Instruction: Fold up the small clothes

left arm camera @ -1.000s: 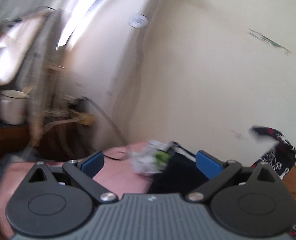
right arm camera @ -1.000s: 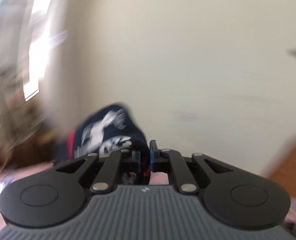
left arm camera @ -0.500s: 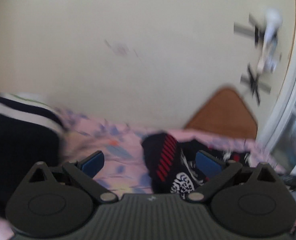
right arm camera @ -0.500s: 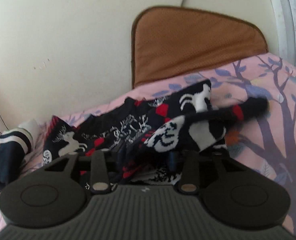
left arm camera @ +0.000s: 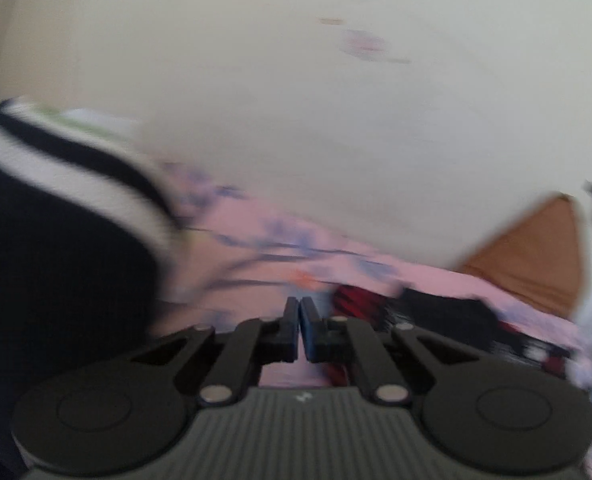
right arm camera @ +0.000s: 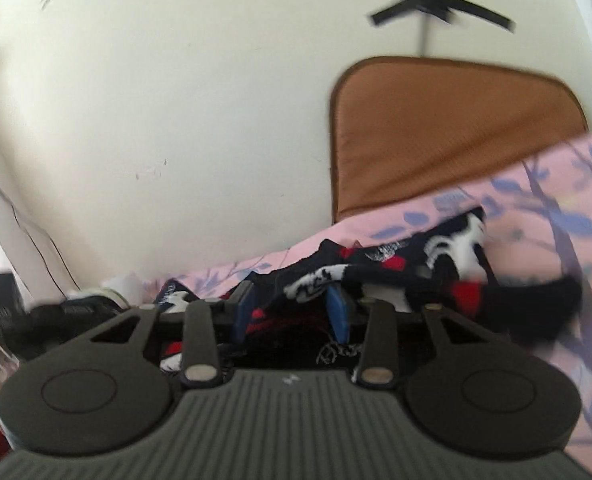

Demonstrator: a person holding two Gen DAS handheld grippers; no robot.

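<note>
Lying in a loose heap on the pink bedsheet (right arm camera: 556, 208), the patterned dark garment (right arm camera: 380, 264) (black with white and red print) sits close to the wall-side edge of the bed, just below the brown cushion (right arm camera: 448, 128). It is crumpled, not spread, so folding looks not yet begun on this piece.

Right gripper (right arm camera: 292, 308): jaws partly apart, blue pads to either side of a ridge of the fabric. Cloth lies between and under them, but the pads do not appear to press on it, so I read no grip. Judgement: positioned low over the heap to pick an edge or corner for spreading.

Left gripper (left arm camera: 299, 328): jaws drawn together, pads nearly touching, only a sliver of gap. Nothing visible between them. It hangs over bare sheet, with the same garment just to its right. View is motion-blurred, so contact with the sheet cannot be told.

A second item, dark with white stripes (left arm camera: 56, 208), fills the left of the left wrist view, well apart from the patterned heap. Whether it is already folded cannot be told.

Wall behind is plain cream.
</note>
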